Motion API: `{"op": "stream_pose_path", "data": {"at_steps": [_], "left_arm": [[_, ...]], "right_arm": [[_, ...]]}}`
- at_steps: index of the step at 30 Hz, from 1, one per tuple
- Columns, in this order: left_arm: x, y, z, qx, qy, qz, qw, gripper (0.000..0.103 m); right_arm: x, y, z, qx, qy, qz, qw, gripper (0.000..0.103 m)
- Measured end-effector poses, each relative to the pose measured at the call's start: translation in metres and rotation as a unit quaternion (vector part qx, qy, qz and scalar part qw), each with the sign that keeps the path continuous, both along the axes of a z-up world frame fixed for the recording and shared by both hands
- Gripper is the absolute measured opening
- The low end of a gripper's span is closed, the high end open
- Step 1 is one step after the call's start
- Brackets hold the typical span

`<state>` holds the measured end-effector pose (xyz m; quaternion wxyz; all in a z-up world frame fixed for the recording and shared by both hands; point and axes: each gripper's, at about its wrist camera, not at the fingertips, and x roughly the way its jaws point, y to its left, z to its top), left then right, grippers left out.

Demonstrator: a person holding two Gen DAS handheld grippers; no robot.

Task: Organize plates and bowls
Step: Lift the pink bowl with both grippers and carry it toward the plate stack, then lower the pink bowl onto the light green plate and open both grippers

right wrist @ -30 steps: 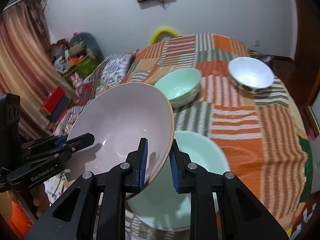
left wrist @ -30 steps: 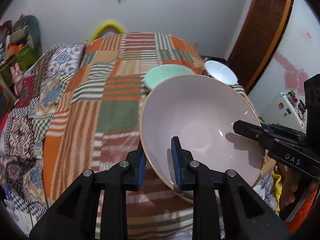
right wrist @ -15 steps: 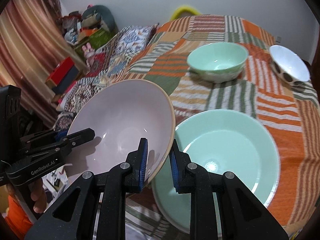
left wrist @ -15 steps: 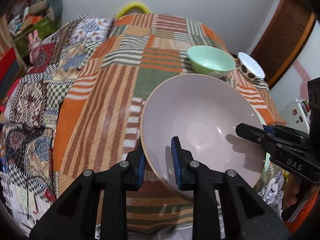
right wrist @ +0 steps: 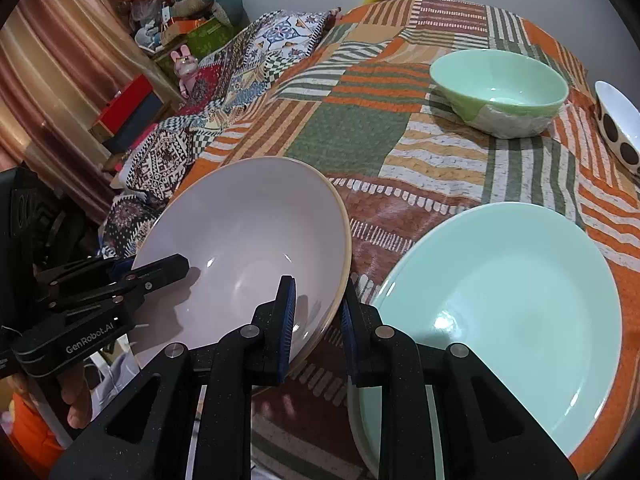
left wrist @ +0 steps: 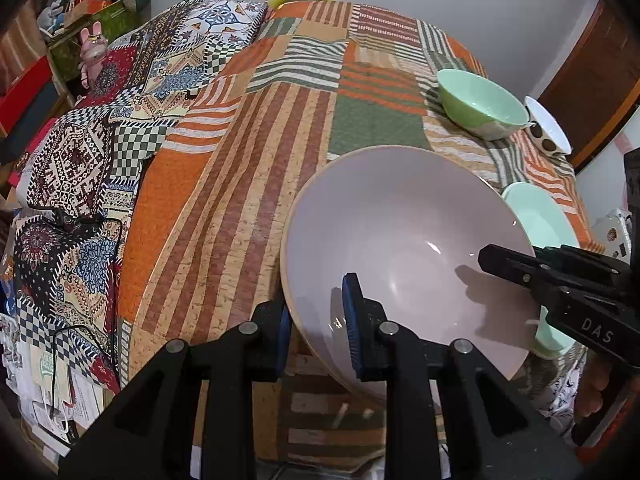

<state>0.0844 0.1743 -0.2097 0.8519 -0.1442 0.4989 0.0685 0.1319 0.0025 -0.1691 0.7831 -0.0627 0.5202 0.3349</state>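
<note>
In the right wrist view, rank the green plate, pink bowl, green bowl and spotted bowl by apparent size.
1. green plate
2. pink bowl, close behind; both sit nearest the camera, so their lead is unsure
3. green bowl
4. spotted bowl, cut off by the frame edge

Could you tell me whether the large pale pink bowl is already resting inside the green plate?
No, the pink bowl is held beside the green plate, its rim clamped by the right tool, and the plate's surface is bare.

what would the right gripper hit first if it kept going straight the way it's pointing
The right gripper is already shut on the pink bowl rim, so the bowl goes with it. Beyond that, probably the patchwork bedspread, just left of the green plate, though depth is unclear.
</note>
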Motion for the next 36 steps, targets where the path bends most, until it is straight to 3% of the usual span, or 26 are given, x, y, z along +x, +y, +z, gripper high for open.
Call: {"op": "stream_pose_path", "data": {"at_steps": [9,19,26,36], "left_arm": [[0.004,-0.001,-0.009,0.022,-0.004,0.006,0.9997,0.024],[0.002,0.003,-0.009,0.007,0.000,0.020,0.9998,0.024],[-0.007,0.001,0.012,0.016,-0.018,0.032,0.9992,0.024],[-0.015,-0.025,0.077,0.047,-0.090,0.001,0.9948,0.027]], "right_arm": [[0.003,0.005,-0.007,-0.008,-0.002,0.000,1.000,0.020],[0.001,0.004,-0.005,-0.014,0.006,0.006,1.000,0.023],[-0.001,-0.009,0.011,0.003,-0.003,0.000,1.000,0.023],[-0.009,-0.046,0.068,0.051,-0.069,-0.026,0.996,0.028]]}}
